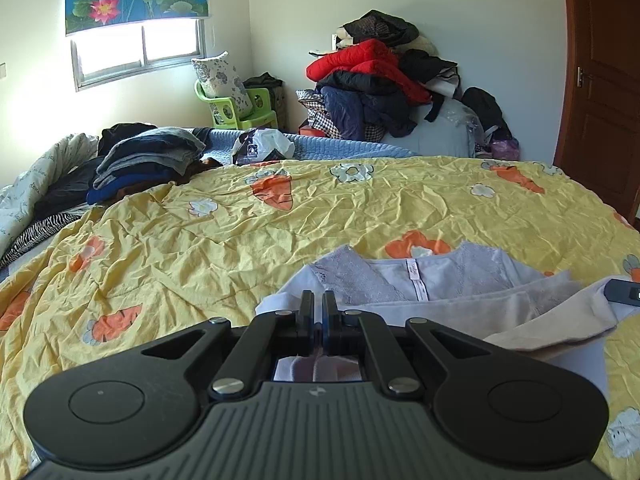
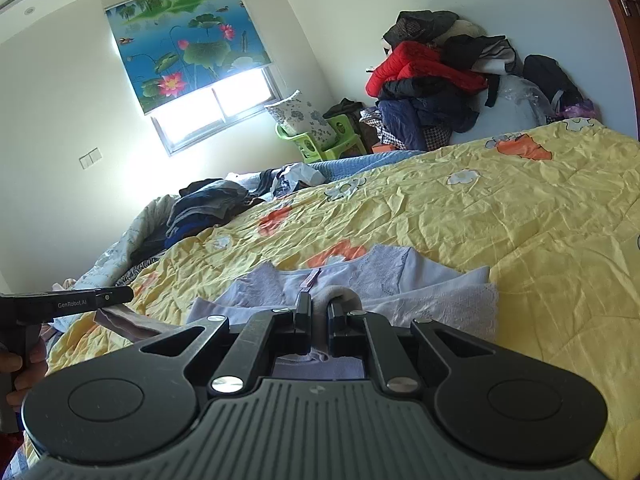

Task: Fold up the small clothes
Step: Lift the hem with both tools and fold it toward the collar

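Observation:
A lavender top (image 1: 440,280) with lace shoulders and a neck label lies on the yellow quilt (image 1: 240,240), its lower part lifted and folded up so the beige inside shows. My left gripper (image 1: 318,298) is shut on the top's edge at the left. In the right wrist view that left gripper (image 2: 130,295) has a strip of the fabric hanging from its tip. My right gripper (image 2: 319,300) is shut on a fold of the lavender top (image 2: 360,276). The right gripper's tip (image 1: 618,292) shows at the far right of the left wrist view.
A stack of folded dark clothes (image 1: 148,160) sits at the quilt's back left. Behind the bed are a pile of jackets (image 1: 380,80), a green chair (image 1: 240,112) with a pillow, and a brown door (image 1: 600,80). A hand (image 2: 24,364) grips the left tool.

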The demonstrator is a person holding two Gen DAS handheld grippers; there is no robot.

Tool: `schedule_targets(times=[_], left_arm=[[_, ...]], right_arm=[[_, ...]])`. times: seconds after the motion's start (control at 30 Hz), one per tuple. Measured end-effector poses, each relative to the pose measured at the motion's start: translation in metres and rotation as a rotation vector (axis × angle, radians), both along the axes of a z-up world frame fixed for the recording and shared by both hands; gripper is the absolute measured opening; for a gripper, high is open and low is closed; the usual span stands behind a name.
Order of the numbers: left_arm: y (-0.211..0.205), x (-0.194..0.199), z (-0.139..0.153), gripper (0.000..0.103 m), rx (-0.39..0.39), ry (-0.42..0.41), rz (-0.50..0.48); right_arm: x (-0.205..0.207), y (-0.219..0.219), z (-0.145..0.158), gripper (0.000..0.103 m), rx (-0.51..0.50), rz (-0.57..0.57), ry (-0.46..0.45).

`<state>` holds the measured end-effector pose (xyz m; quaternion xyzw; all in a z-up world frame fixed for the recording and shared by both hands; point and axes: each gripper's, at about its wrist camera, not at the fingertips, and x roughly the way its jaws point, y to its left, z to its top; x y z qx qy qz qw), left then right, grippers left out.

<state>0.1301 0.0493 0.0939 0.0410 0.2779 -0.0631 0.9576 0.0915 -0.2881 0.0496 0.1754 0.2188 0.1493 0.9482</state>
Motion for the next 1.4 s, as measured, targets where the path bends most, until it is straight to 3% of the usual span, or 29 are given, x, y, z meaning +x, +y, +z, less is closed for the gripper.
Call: schedule_targets(times=[0.83, 1.07, 1.3, 1.37, 1.4], left_arm=[[-0.011, 0.121, -0.033, 0.003, 0.087, 0.042, 0.12], [0.017, 0.099, -0.034, 0.004, 0.016, 0.096, 0.066], [0.032, 0.052, -0.046, 0.008, -0.18, 0.301, -0.066], [0.032, 0.047, -0.052, 0.012, -0.213, 0.349, -0.078], [0.031, 0.047, -0.055, 0.02, -0.229, 0.369, -0.079]], right_arm=[[0.116, -0.011, -0.043, 0.012, 0.072, -0.046, 0.139], [0.123, -0.011, -0.05, 0.013, 0.059, -0.033, 0.16], [0.124, -0.01, -0.054, 0.014, 0.05, -0.028, 0.172], [0.124, -0.009, -0.053, 0.015, 0.049, -0.029, 0.172], [0.124, -0.009, -0.053, 0.015, 0.049, -0.028, 0.171]])
